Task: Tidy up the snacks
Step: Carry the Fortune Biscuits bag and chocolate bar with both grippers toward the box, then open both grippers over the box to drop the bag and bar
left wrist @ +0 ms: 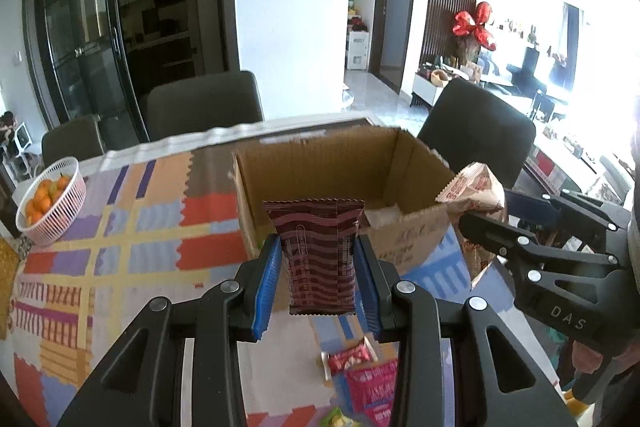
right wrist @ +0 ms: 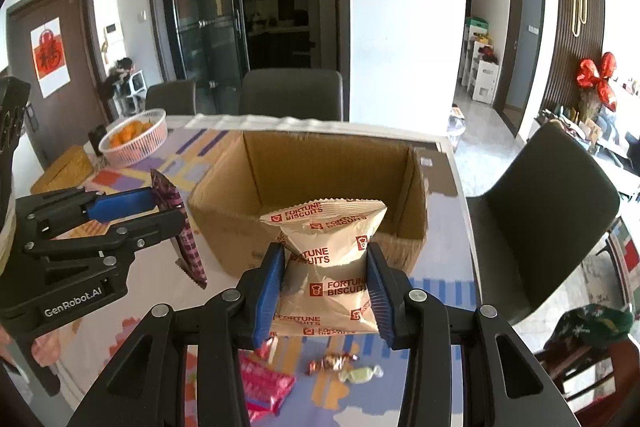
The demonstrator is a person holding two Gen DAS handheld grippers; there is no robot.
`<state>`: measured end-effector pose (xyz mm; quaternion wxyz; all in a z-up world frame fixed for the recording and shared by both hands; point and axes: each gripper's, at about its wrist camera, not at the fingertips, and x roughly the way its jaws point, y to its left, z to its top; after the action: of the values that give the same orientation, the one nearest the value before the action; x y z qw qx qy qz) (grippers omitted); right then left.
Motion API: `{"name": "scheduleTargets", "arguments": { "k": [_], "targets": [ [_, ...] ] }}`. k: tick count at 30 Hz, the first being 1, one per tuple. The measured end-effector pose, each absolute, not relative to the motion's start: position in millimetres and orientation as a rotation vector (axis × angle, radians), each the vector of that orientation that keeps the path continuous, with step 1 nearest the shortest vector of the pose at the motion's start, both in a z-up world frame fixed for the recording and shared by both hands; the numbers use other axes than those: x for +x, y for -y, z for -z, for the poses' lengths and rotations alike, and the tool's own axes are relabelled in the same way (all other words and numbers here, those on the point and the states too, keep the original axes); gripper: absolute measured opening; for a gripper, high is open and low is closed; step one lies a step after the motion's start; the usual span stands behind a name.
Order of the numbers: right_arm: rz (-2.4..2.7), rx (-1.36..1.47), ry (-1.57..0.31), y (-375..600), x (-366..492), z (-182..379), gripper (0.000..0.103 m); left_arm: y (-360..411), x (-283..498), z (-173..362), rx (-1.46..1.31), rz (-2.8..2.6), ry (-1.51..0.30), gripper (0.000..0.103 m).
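My left gripper (left wrist: 318,259) is shut on a dark red striped snack packet (left wrist: 318,251) and holds it upright above the table, just short of the open cardboard box (left wrist: 400,163). My right gripper (right wrist: 326,277) is shut on a cream Fortune Biscuits bag (right wrist: 332,259), held above the table before the same box (right wrist: 224,183). In the right wrist view the left gripper (right wrist: 168,215) with its red packet (right wrist: 188,247) is at the left of the box. In the left wrist view the right gripper (left wrist: 480,215) with the bag (left wrist: 476,187) is at the box's right corner.
Loose snacks lie on the patterned tablecloth (left wrist: 120,227) below the grippers: pink packets (left wrist: 372,387) (right wrist: 264,387) and wrapped candies (right wrist: 332,363). A white basket of oranges (left wrist: 52,203) stands at the far left. Dark chairs (left wrist: 204,103) (right wrist: 552,215) surround the table.
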<state>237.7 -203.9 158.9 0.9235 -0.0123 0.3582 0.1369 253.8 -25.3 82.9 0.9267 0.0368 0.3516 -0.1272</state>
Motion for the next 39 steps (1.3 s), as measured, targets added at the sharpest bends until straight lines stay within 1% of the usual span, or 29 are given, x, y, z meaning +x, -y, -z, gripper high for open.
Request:
{"name": "scheduleTargets", "arguments": {
  "k": [10,21,25,27,28,29,34,39],
  "targets": [
    [-0.298,-0.011,-0.713,200,267,-171,0.042,24,287,-97,0.084,0.265,-0.699,0.037],
    [-0.294,0.002,-0.727,204,310,-163,0.042,29,333,-88,0.101,0.267,-0.718,0.037],
    [-0.288,0.007,-0.741,205,323,-151,0.042,36,344,-80,0.138,0.27,-0.731,0.04],
    [-0.28,0.009,-0.74,207,331,-147,0.046,38,344,-77,0.156,0.266,-0.723,0.044],
    [-0.27,0.015,-0.748,208,334,-144,0.055,39,342,-76,0.161,0.26,-0.719,0.05],
    [-0.266,0.026,-0.752,210,335,-143,0.058,39,340,-76,0.163,0.254,-0.717,0.053],
    [-0.26,0.055,-0.76,215,325,-138,0.058,34,321,-79,0.166,0.243,-0.699,0.053],
    [-0.242,0.02,-0.714,212,297,-150,0.058,28,291,-90,0.172,0.251,-0.662,0.053]
  ]
}}
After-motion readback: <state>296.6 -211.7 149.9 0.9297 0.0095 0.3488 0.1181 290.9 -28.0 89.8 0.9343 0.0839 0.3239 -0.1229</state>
